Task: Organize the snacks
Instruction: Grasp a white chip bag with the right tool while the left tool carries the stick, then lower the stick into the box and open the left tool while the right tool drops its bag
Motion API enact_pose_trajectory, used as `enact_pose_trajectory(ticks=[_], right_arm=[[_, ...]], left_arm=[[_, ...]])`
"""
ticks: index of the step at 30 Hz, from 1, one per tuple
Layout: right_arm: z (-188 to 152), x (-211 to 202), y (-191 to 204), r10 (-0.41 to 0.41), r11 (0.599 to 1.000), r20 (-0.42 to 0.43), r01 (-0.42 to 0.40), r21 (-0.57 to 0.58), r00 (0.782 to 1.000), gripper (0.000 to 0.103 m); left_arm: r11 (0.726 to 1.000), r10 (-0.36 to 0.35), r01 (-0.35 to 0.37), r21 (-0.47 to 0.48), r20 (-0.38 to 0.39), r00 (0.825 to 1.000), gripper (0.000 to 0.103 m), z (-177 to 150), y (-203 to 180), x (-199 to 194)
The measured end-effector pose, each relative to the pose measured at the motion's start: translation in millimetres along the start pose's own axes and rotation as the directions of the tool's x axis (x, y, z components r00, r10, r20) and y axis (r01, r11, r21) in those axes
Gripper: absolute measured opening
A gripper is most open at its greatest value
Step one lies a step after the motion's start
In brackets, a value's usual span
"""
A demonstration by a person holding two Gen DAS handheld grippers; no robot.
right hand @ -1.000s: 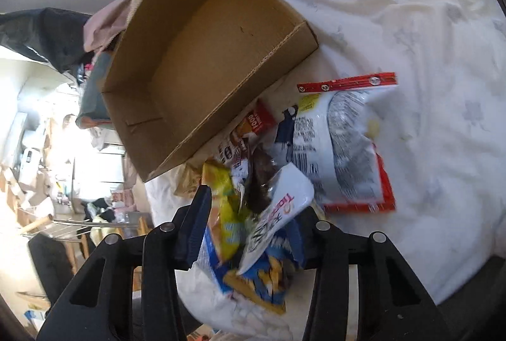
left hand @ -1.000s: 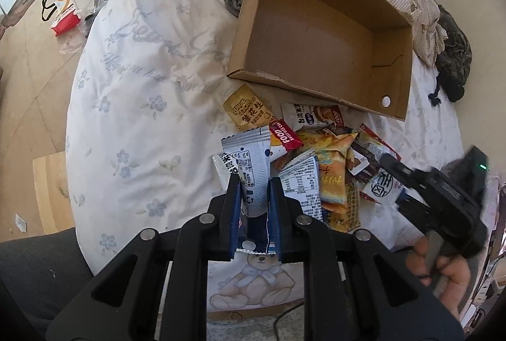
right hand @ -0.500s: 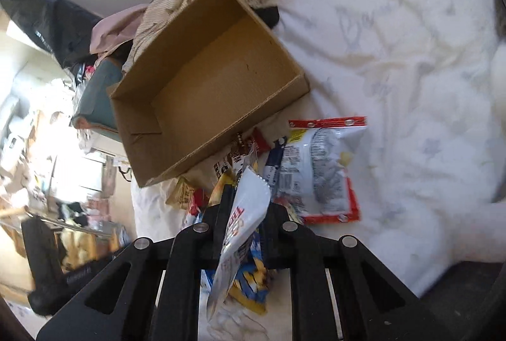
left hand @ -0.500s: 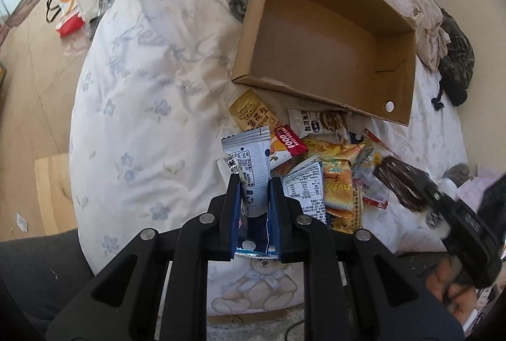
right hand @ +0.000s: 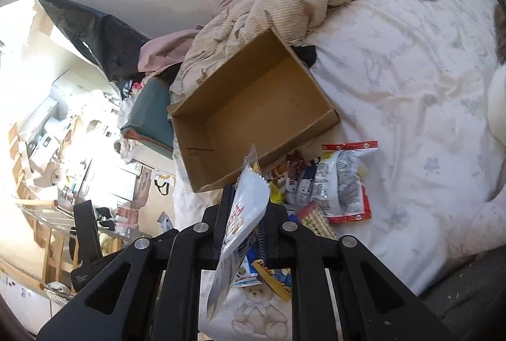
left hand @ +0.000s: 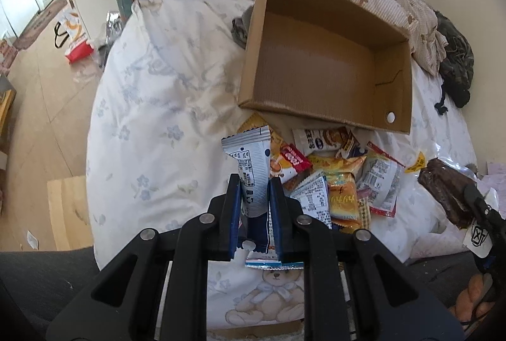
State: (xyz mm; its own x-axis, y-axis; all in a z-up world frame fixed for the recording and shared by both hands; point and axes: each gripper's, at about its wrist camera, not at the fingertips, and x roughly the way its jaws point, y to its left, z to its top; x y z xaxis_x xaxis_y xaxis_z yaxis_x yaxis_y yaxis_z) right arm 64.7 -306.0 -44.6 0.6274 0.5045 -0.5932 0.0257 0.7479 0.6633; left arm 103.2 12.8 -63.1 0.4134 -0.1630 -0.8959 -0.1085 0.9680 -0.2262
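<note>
Ahead of both tongs, farther up the bed (left hand: 151, 107), lies the cardboard box (left hand: 319, 63), open side up and holding nothing that can be seen, its long axis running across the left view from left to right. The left tongs (left hand: 253, 198) are clamped on a white and blue snack packet (left hand: 249, 164) that stands upright between them, its long axis pointing straight at the box's near wall. The right tongs (right hand: 249, 202) are closed on a white pouch (right hand: 243, 214) held edge-on, its top leaning toward the box's near corner. Between tongs and box the snack pile (left hand: 335, 176) is spread on the sheet, touching the box's near wall. Neither pair looks clearly nearer the box; I judge each need only carry forward and over that wall. From the left wrist the right tongs' load appears dark brown, a face hidden in the right view. Only the right wrist shows the red-edged bag (right hand: 344, 183) lying flat beside the pile.
</note>
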Motion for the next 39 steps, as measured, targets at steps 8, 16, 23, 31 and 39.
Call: enact_pose_trajectory(ticks=[8, 16, 23, 31, 39], right_arm=[[19, 5, 9, 0.029, 0.999, 0.025, -0.028, -0.033, 0.999, 0.014], [44, 20, 13, 0.037, 0.998, 0.033, -0.036, -0.047, 0.999, 0.014], [75, 43, 18, 0.041, 0.997, 0.038, -0.038, -0.067, 0.998, 0.014], [108, 84, 21, 0.029, 0.995, 0.000, -0.029, -0.098, 1.000, 0.014], [112, 132, 10, 0.003, 0.998, -0.101, -0.009, -0.060, 0.995, 0.014]], left_arm=[[0.999, -0.006, 0.003, 0.042, 0.072, 0.997, 0.014, 16, -9, -28], [0.994, -0.001, -0.011, 0.110, 0.112, 0.994, 0.014, 51, -34, -37], [0.988, -0.003, -0.018, 0.156, 0.131, 0.991, 0.014, 83, -58, -26], [0.982, 0.000, -0.026, 0.187, 0.137, 0.991, 0.014, 115, -80, 6], [0.982, 0.020, -0.046, 0.182, 0.139, 0.990, 0.014, 123, -79, 53]])
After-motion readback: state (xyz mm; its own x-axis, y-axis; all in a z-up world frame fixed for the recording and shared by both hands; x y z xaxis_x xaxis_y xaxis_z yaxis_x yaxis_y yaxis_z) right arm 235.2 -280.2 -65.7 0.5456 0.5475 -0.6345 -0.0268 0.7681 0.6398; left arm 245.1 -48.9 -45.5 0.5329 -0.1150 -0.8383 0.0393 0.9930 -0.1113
